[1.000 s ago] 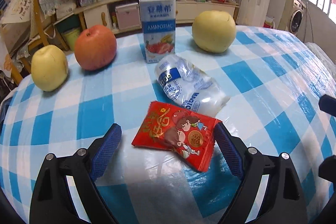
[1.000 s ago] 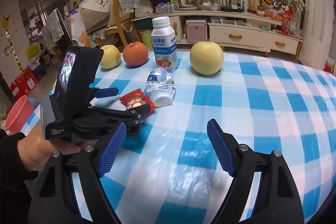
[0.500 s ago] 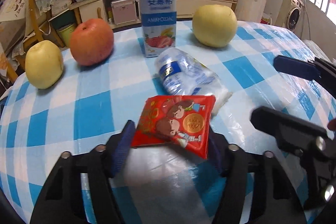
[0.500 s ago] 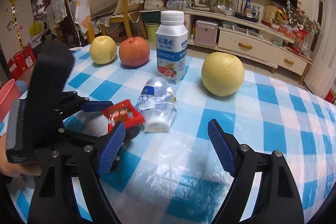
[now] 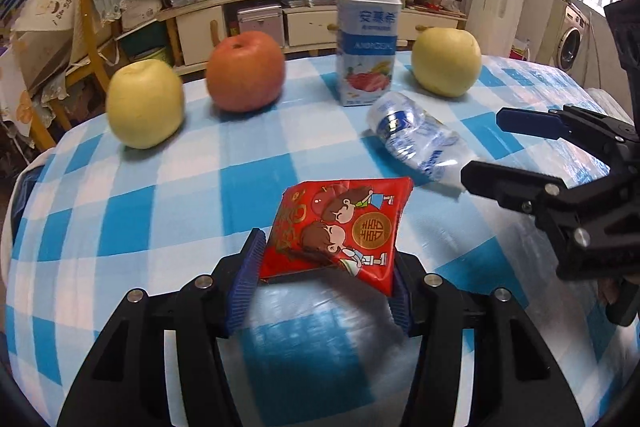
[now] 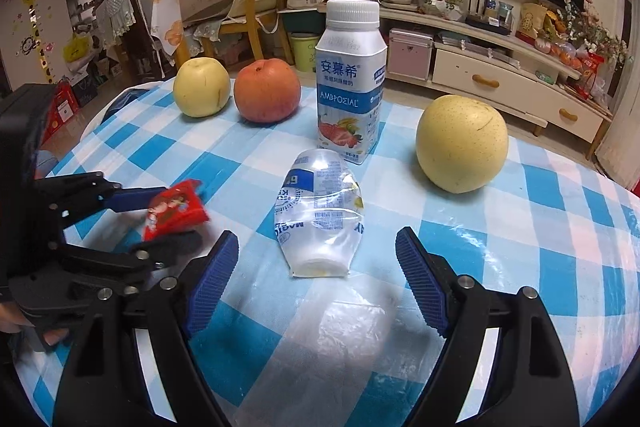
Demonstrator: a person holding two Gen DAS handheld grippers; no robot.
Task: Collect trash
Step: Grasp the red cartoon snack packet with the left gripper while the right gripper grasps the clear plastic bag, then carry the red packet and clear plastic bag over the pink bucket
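Note:
My left gripper (image 5: 324, 267) is shut on a red snack wrapper (image 5: 340, 227) with cartoon children on it and holds it just above the tablecloth. The wrapper also shows in the right wrist view (image 6: 174, 209), between the left gripper's fingers. A crushed clear plastic bottle (image 6: 320, 215) lies on its side on the table, just ahead of my right gripper (image 6: 316, 279), which is open and empty. The bottle also shows in the left wrist view (image 5: 416, 143), with the right gripper (image 5: 492, 143) beside it on the right.
An upright yogurt bottle (image 6: 352, 83) stands behind the crushed bottle. A red apple (image 6: 267, 91), a yellow apple (image 6: 202, 87) and a yellow pear (image 6: 462, 143) sit on the blue-checked tablecloth (image 6: 560, 251). Chairs and a cabinet stand beyond the table's far edge.
My left gripper has shut on the red wrapper and lifted it off the cloth. My right gripper has moved forward to the crushed bottle, still open.

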